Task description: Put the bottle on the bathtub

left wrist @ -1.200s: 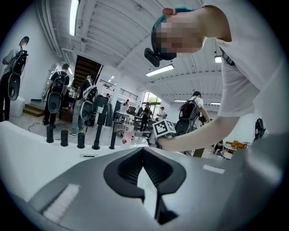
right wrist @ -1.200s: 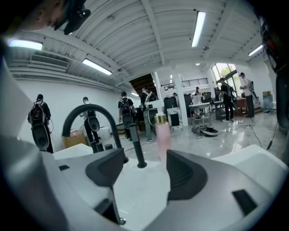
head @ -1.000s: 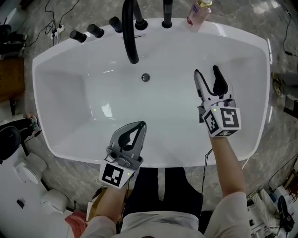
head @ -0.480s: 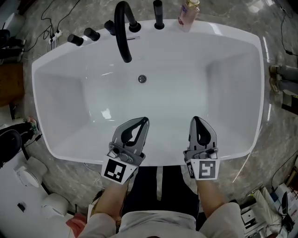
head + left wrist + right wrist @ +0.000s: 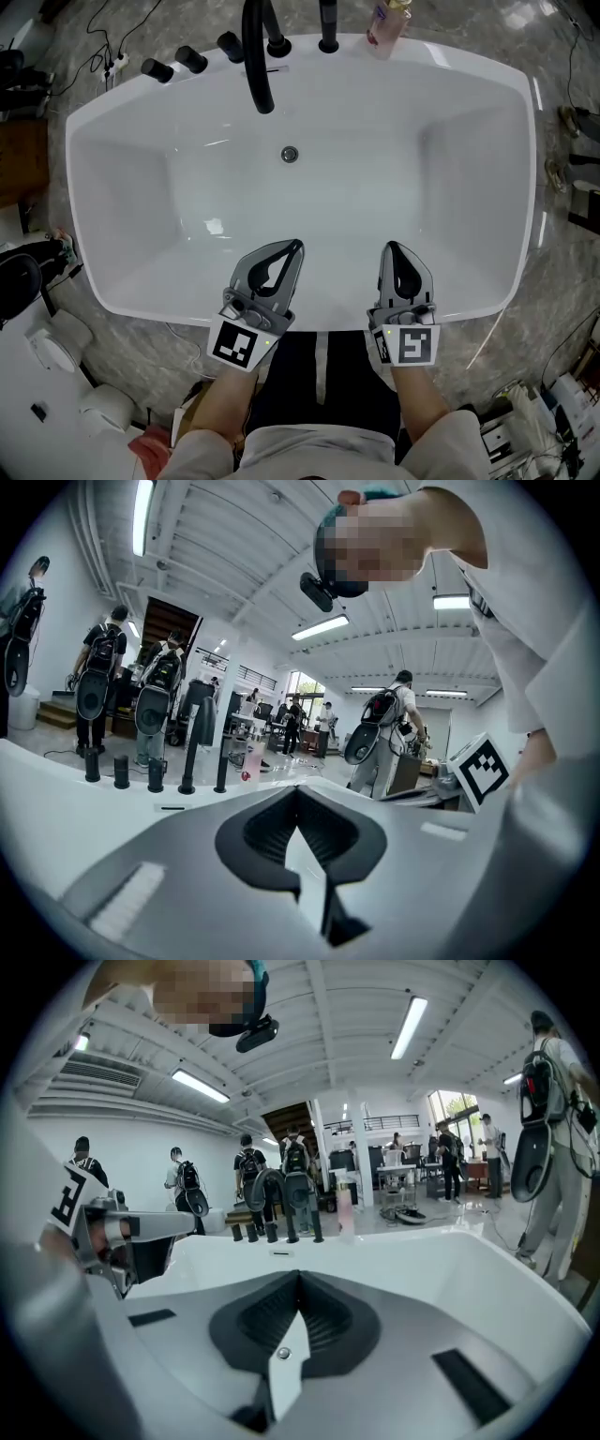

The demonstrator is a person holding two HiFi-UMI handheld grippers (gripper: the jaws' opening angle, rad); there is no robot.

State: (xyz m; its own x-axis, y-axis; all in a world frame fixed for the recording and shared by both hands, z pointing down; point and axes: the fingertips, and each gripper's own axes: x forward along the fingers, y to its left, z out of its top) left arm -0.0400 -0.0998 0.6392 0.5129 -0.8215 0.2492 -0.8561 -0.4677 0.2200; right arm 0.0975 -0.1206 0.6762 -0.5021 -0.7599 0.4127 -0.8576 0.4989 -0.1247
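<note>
The left gripper (image 5: 295, 246) and right gripper (image 5: 392, 247) are hanging pressed together, empty; the pale pink plastic bottle (image 5: 386, 24) is standing on the glossy white bathtub (image 5: 527, 178) far rim.

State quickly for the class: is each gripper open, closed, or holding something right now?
Left gripper: closed, holding nothing.
Right gripper: closed, holding nothing.

I see glossy white oval bathtub (image 5: 112, 216), black curved faucet (image 5: 255, 66), pale pink plastic bottle (image 5: 384, 26), grey veined floor (image 5: 534, 309). Left gripper (image 5: 295, 246), right gripper (image 5: 392, 247): grey, black-and-white marker squares.
</note>
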